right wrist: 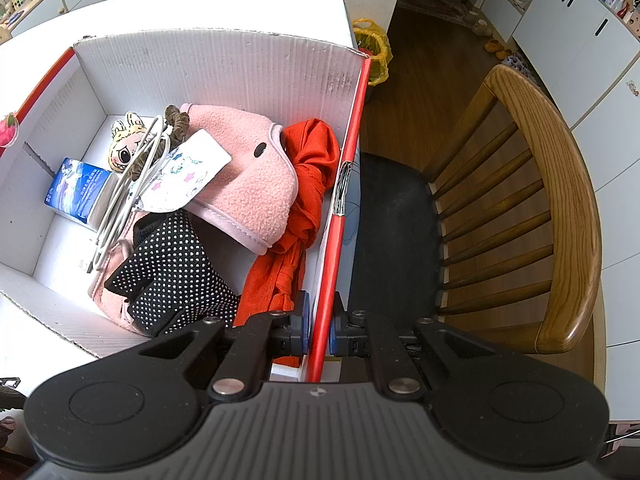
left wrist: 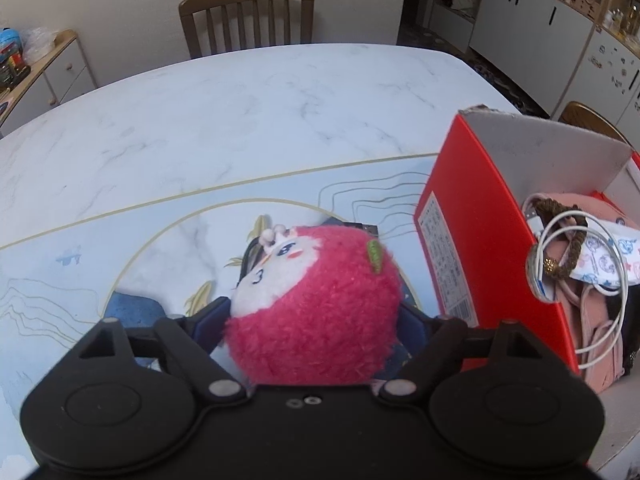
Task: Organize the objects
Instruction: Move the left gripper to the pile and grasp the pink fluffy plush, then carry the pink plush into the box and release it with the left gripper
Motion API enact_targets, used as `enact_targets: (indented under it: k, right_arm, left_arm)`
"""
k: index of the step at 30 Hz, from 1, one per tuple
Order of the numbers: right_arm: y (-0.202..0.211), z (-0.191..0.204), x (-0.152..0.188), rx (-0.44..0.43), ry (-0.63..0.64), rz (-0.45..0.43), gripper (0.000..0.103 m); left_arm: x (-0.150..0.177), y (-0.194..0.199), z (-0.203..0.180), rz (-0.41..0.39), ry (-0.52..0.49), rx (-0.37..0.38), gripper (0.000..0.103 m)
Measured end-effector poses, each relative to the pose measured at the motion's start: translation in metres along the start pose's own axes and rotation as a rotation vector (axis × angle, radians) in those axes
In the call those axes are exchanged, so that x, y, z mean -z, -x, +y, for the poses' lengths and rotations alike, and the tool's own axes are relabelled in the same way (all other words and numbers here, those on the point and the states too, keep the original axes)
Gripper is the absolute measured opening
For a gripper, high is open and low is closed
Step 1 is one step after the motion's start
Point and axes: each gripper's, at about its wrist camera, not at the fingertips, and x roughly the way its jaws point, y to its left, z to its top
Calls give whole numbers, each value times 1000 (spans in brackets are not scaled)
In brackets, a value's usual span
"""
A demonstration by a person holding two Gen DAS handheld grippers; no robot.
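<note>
My left gripper (left wrist: 316, 320) is shut on a round pink plush toy (left wrist: 320, 304) with a white face, held over the patterned mat (left wrist: 60, 288) on the marble table. The red cardboard box (left wrist: 480, 208) stands just to its right. My right gripper (right wrist: 319, 332) is shut on the box's right wall (right wrist: 344, 184), one finger inside and one outside. In the box lie a pink fleece garment (right wrist: 248, 168), a red cloth (right wrist: 304, 200), a black dotted pouch (right wrist: 172, 276), a white cable (right wrist: 128, 192), a small yellow plush (right wrist: 124, 144) and a blue packet (right wrist: 80, 188).
A wooden chair (left wrist: 248, 16) stands at the table's far side. Another wooden chair (right wrist: 520, 208) with a black seat stands right of the box. A dark flat item (left wrist: 360, 228) lies on the mat under the toy. White cabinets (right wrist: 580, 40) line the far right.
</note>
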Motion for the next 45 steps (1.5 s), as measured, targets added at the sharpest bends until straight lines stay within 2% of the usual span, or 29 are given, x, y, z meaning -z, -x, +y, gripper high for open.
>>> enact_targets:
  k: [6,15,22,29,33,45]
  right_arm:
    - [0,-1,1,2,2,1,9]
    - [0,-2,2,2,4,2,9]
    - [1,-5,3,0,3,3,9]
    - [1,-8,5,0,3,3,9]
    - [1,-10,6,-4,0,5,9]
    - [3,-10,5,-6,-2,5,9]
  left_arm:
    - [-2,6,0,-3,7,0,71]
    - [-21,58,-7,-50,-13,20,71]
    - [-39,96,-24,-100,-25,75,71]
    - [-47,127,-62,-172,-96,166,72]
    - [-49,127,-87,-174,-146,217,72]
    - [-45,93,-151,-117,-262,289,72]
